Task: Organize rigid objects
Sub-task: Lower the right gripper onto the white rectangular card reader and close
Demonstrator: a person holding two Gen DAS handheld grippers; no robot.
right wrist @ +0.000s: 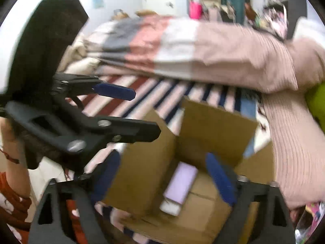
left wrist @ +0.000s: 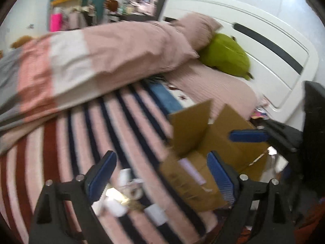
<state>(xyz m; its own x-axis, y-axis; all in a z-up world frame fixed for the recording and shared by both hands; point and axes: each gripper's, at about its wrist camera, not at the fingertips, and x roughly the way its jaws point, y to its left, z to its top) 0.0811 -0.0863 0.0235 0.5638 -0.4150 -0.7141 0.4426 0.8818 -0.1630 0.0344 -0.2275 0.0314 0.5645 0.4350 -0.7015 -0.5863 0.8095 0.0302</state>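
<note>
An open cardboard box [left wrist: 205, 140] stands on the striped bed; it also shows in the right wrist view [right wrist: 154, 168]. A lilac and white rectangular object [right wrist: 178, 187] lies inside it. My left gripper [left wrist: 160, 174] is open and empty, over several small white items [left wrist: 126, 193] on the bedspread left of the box. My right gripper [right wrist: 164, 181] is open and empty, above the box opening. The right gripper also shows at the right of the left wrist view [left wrist: 251, 136], and the left gripper shows at the left of the right wrist view [right wrist: 130, 109].
A folded pink, white and grey duvet [left wrist: 81, 61] lies across the bed behind the box. A green cushion [left wrist: 227, 55] and a pink pillow [left wrist: 195, 28] rest against the white headboard [left wrist: 264, 40]. Cluttered shelves stand at the back.
</note>
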